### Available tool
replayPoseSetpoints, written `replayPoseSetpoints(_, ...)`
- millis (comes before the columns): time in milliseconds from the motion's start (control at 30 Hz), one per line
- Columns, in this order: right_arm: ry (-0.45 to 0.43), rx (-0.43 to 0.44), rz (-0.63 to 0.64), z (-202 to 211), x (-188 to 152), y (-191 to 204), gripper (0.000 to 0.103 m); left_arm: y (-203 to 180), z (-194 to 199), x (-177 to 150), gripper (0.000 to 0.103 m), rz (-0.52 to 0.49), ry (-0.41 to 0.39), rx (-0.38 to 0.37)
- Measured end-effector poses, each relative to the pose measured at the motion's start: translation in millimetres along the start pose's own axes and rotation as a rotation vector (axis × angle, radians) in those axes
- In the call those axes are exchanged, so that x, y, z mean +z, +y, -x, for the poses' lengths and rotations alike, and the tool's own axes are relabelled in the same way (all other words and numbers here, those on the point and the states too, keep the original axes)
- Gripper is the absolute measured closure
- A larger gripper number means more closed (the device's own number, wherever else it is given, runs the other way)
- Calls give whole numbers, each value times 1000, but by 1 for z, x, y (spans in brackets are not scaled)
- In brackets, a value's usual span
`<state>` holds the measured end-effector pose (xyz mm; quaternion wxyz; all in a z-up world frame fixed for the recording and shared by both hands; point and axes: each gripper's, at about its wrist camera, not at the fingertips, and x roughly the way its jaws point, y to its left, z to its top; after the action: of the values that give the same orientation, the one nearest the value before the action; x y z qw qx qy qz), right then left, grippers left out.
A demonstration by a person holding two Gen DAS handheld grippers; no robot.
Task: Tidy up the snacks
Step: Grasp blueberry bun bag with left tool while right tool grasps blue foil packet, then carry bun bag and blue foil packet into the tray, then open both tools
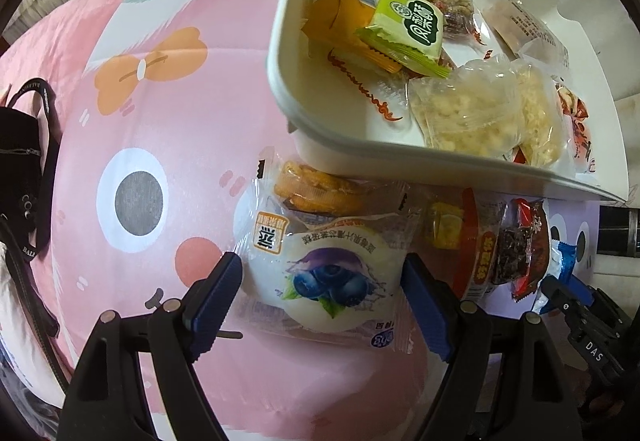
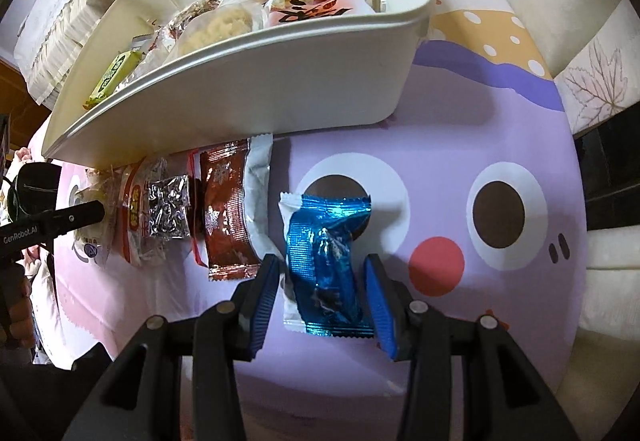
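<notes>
Straddling two snack packs at once: left tool [image 1: 322, 293] has its fingers wide apart either side of the blueberry cake pack [image 1: 320, 281], right tool [image 2: 320, 295] spread either side of the blue foil pack [image 2: 324, 261]; pads not pressing yet on either, so nothing gripped. Both packs lie on the cartoon-print cloth [image 1: 160, 121] just in front of the white bin [image 1: 344, 145], w/ more loose snacks in a row btwn them under the bin's front edge. Bin already holds several packs.

Handling, my guess: cake pack is light, puffy, soft inside; squeeze gently across the round middle, not the crimped ends, or it'll squash. Blue foil pack is light, crinkly, prob. slippery; pinch across the bulging centre, since flat seals would fold & slide out.
</notes>
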<state>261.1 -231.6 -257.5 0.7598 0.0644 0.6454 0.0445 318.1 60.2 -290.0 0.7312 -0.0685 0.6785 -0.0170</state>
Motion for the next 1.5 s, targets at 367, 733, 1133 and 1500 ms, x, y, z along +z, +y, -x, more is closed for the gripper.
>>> replayPoseSetpoints(367, 1, -20, 26, 0, -7, 16, 69, -16, 11, -17, 44, -39, -52, 3)
replayPoseSetpoints(733, -17, -24, 45, 13, -21, 33, 71, -19, 24, -32, 53, -56, -87, -4)
replayPoseSetpoints(1133, -30, 5, 65, 23, -51, 54, 72, 21, 38, -61, 55, -31, -79, 3)
replayPoseSetpoints(1500, -74, 86, 175, 38, -59, 106, 73, 40, 77, -70, 55, -45, -128, -8)
